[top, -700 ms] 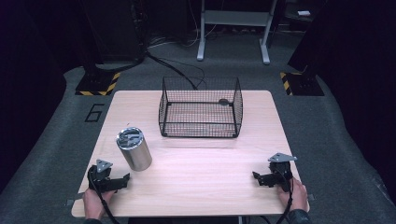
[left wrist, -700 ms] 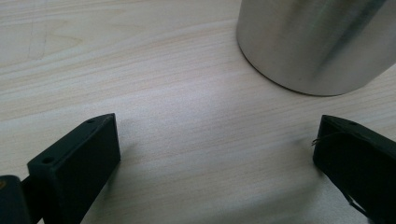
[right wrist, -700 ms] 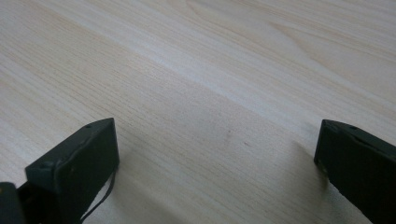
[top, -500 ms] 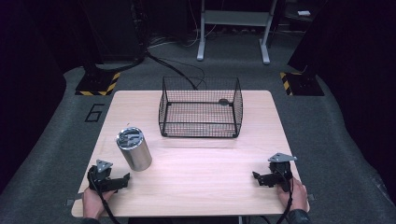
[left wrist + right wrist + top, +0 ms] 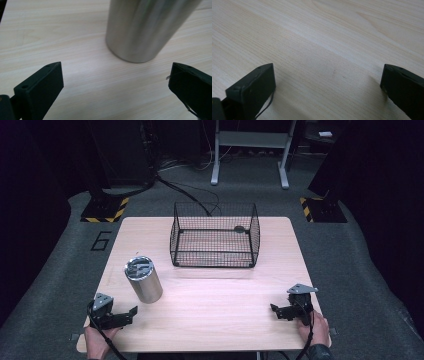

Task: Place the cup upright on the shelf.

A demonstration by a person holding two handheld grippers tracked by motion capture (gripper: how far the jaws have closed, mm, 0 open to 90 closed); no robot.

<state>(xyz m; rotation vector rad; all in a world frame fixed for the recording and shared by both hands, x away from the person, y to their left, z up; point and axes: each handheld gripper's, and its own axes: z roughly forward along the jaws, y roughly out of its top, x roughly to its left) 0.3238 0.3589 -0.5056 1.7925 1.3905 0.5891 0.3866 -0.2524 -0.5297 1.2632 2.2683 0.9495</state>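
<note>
A steel tumbler (image 5: pixel 143 279) with a lid stands upright on the left part of the wooden table (image 5: pixel 215 295). My left gripper (image 5: pixel 131 314) rests near the front left corner, open, just short of the tumbler. In the left gripper view the tumbler (image 5: pixel 145 27) rises close ahead, between and beyond the wide-spread jaws of the left gripper (image 5: pixel 115 82). My right gripper (image 5: pixel 276 311) lies open near the front right corner. In the right gripper view the right gripper (image 5: pixel 327 82) has bare tabletop (image 5: pixel 324 37) between its jaws.
A black wire basket (image 5: pixel 215 236) stands open-topped at the back middle of the table, with a small dark thing (image 5: pixel 239 228) inside near its far right. Beyond the table are a dark floor, hazard-striped bases (image 5: pixel 105 208) and a metal stand (image 5: pixel 250 150).
</note>
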